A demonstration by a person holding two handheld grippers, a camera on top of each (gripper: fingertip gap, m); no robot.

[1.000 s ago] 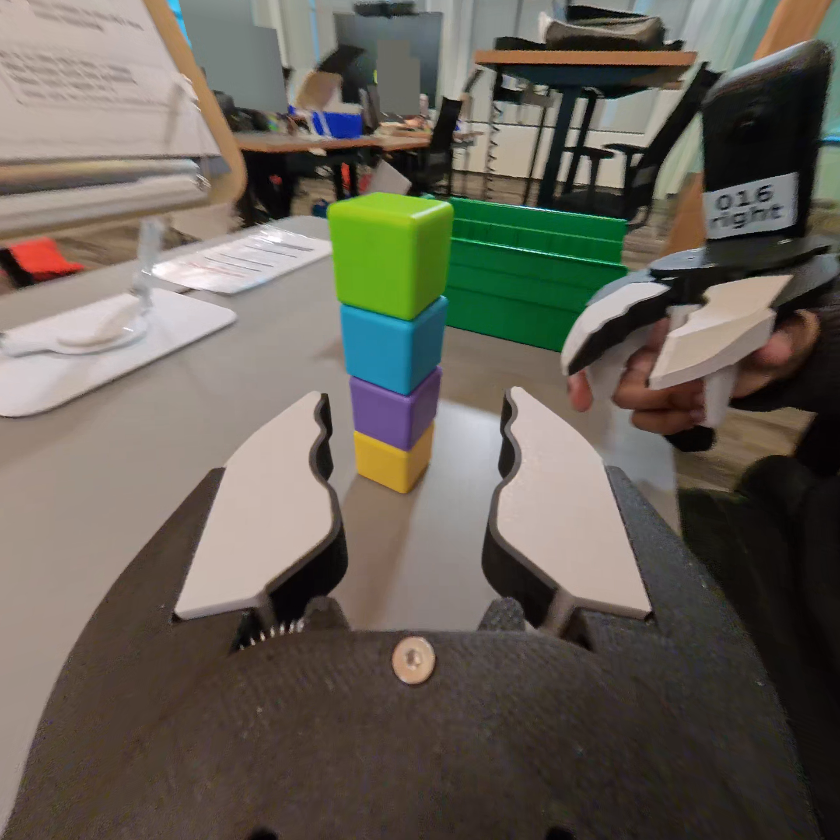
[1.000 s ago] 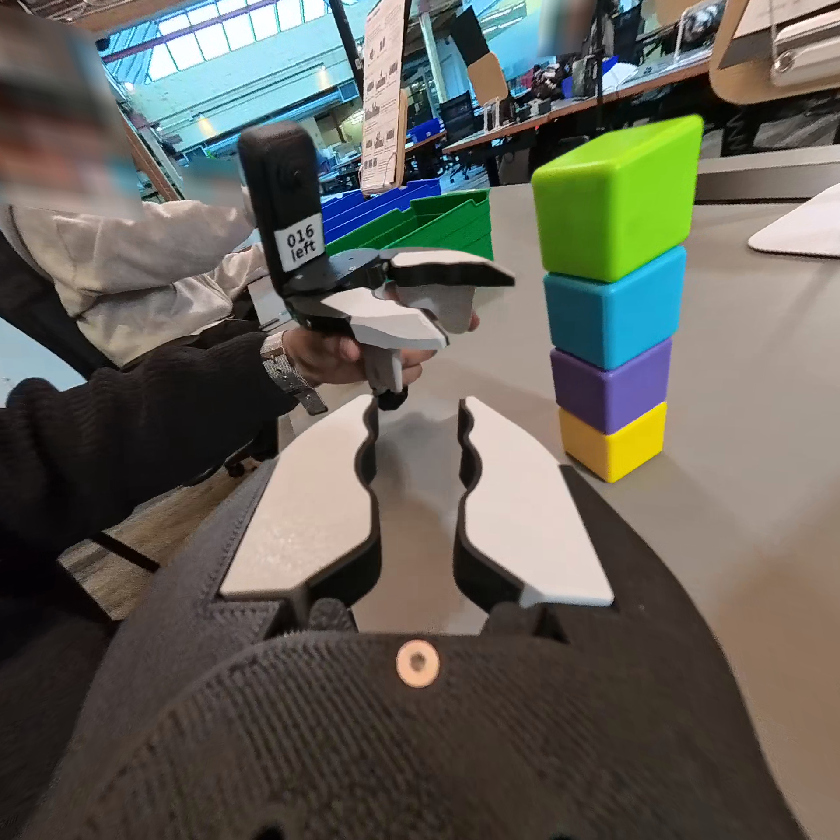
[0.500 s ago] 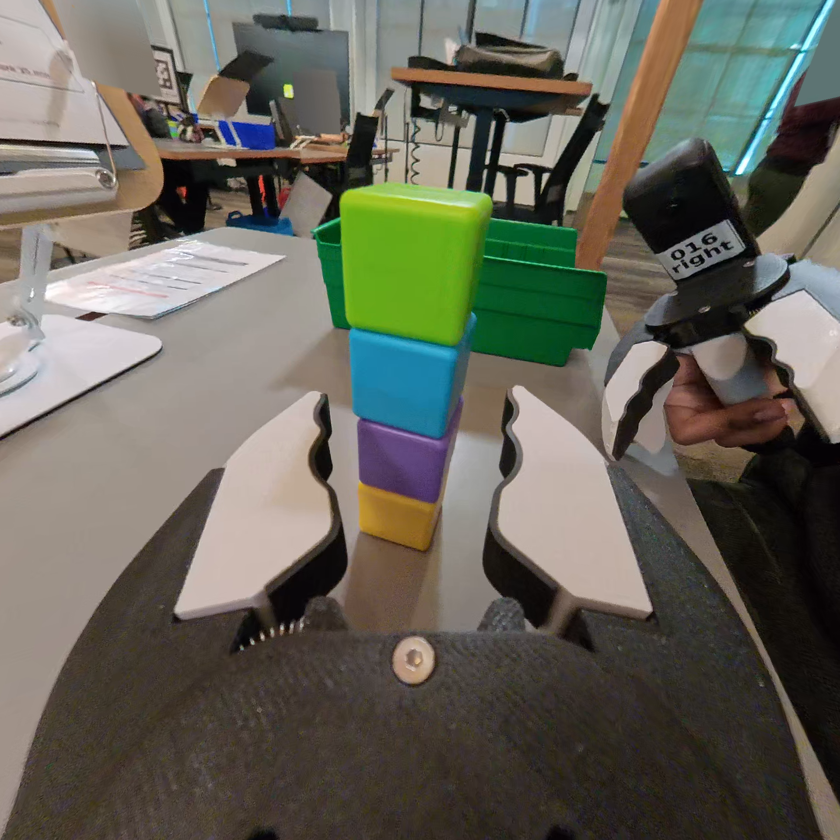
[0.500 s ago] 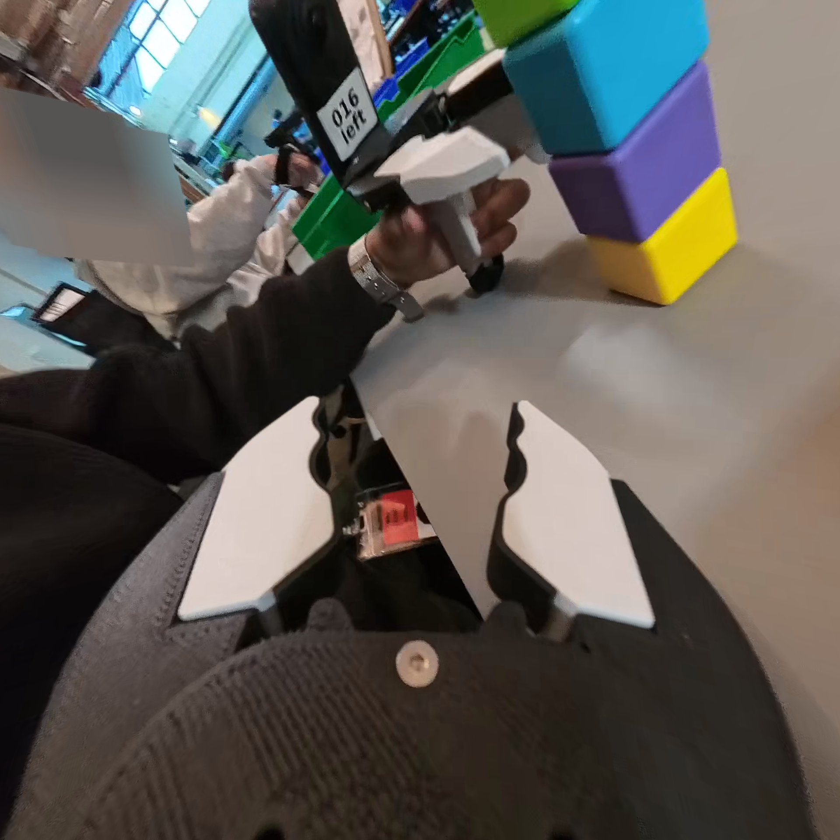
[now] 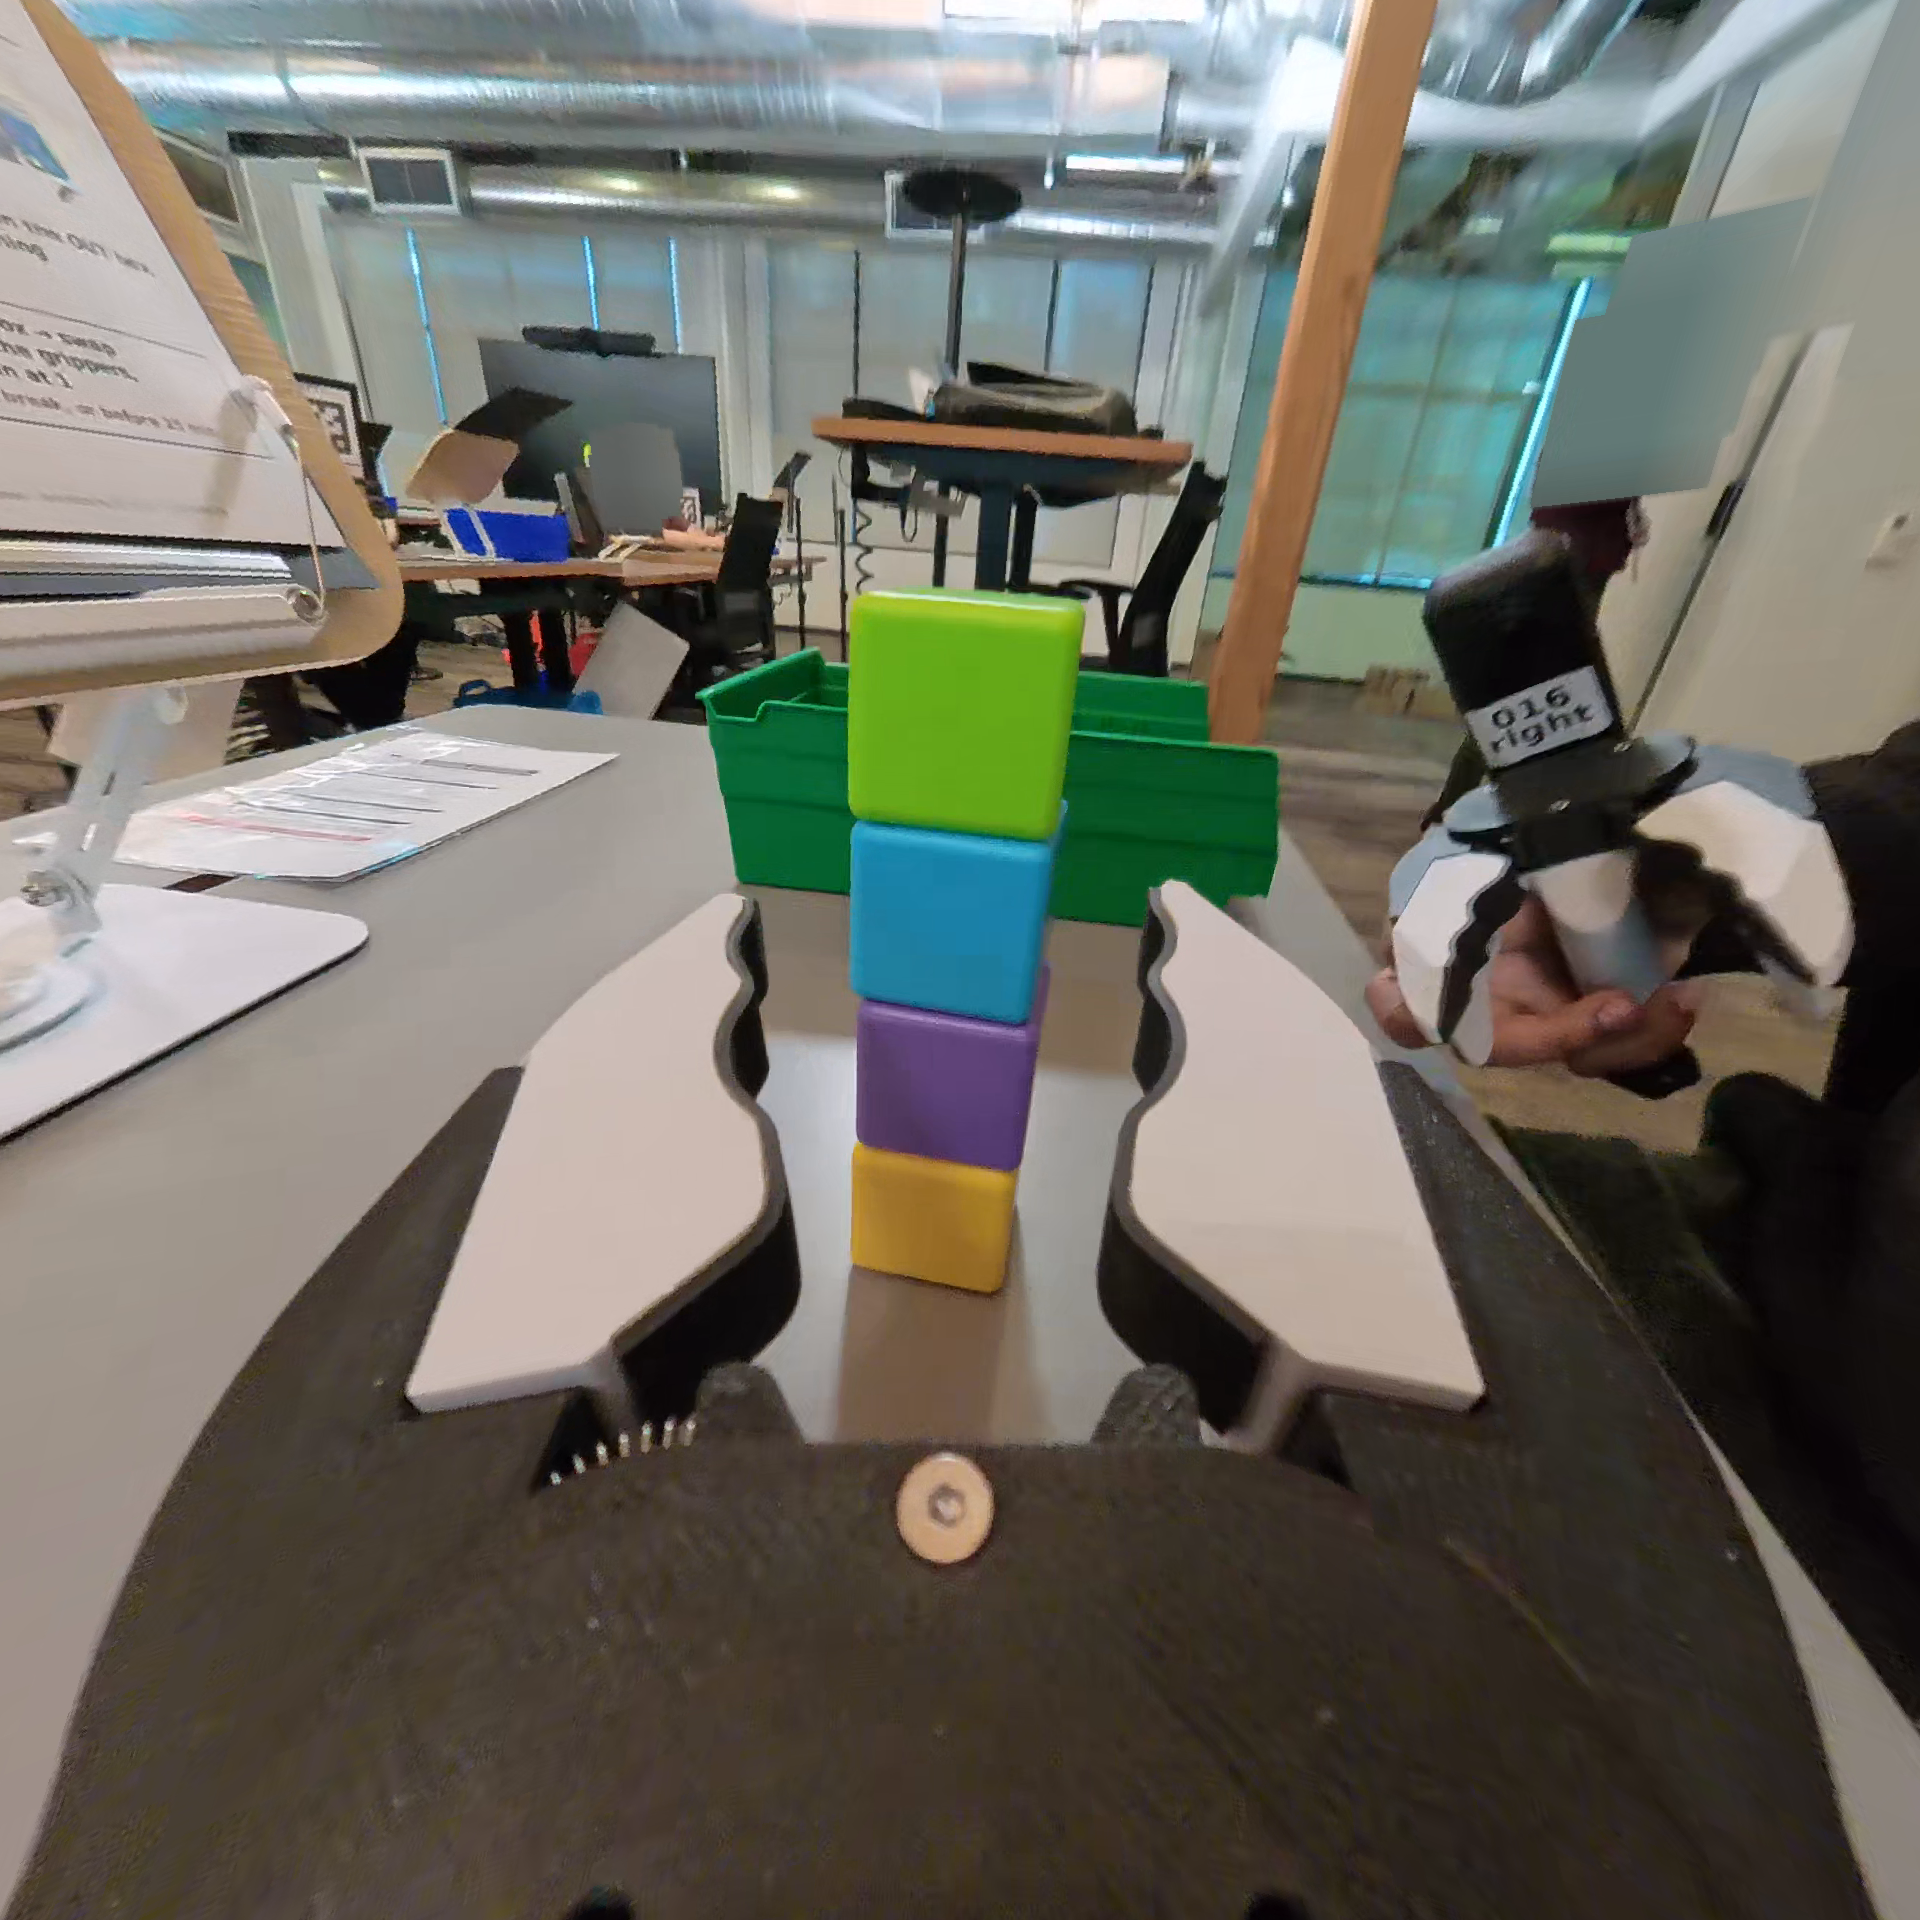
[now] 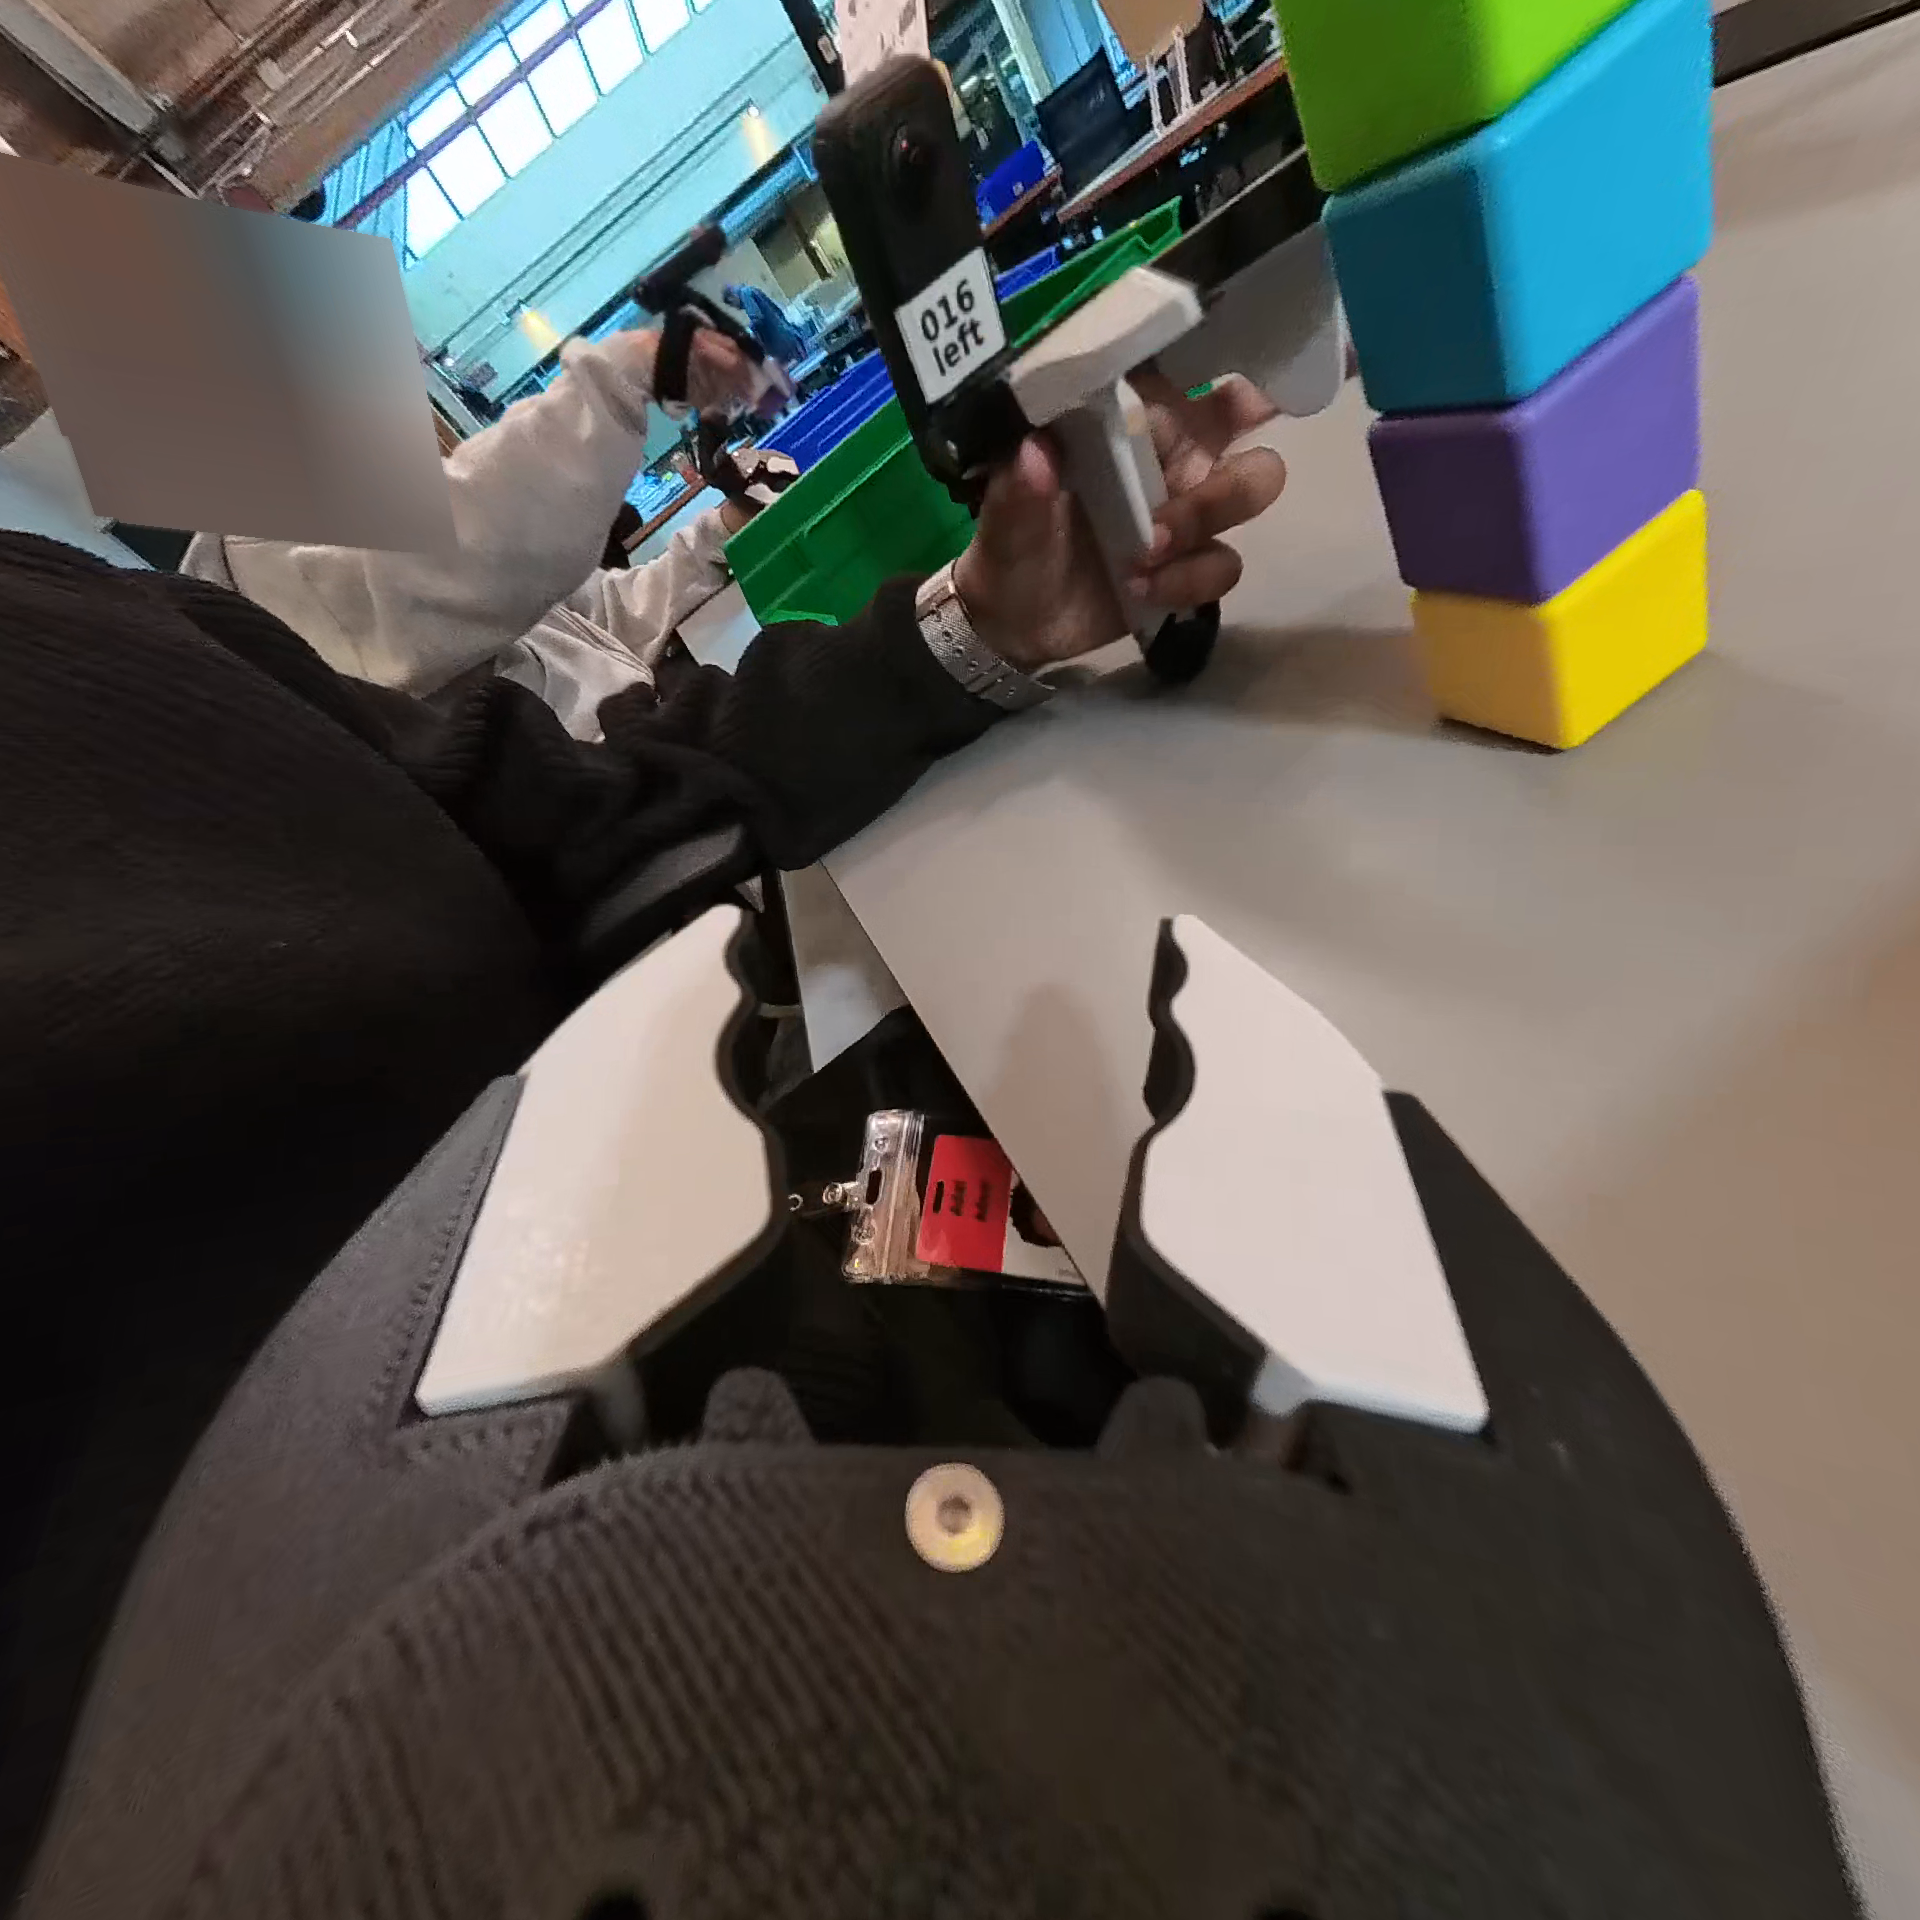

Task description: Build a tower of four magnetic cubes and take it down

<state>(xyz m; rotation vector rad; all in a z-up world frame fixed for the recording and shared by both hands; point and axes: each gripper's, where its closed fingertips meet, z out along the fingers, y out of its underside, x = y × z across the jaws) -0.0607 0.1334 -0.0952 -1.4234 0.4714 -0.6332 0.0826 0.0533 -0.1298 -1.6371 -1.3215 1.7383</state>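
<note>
The left gripper [image 5: 948, 935] is spread wide, its white fingers [image 5: 623, 1164] flanking the tower without touching it; the purple and yellow cubes sit in the gap between them. The tower stands upright on the grey table [image 5: 270, 1164]: yellow cube [image 5: 932, 1216] at the bottom, purple cube [image 5: 945, 1070] on it, then blue cube [image 5: 948, 920], and green cube [image 5: 961, 712] on top. Off to the tower's right, the right gripper [image 6: 951, 940] is also released and holds nothing; it is held off the table's near edge, pointing back over the person's lap, where a red badge [image 6: 961, 1203] hangs. Behind the tower lies a green bin [image 5: 1164, 831]. To the left stand a white stand base [image 5: 197, 966] and, farther back, a sheet of paper [image 5: 364, 795].
</note>
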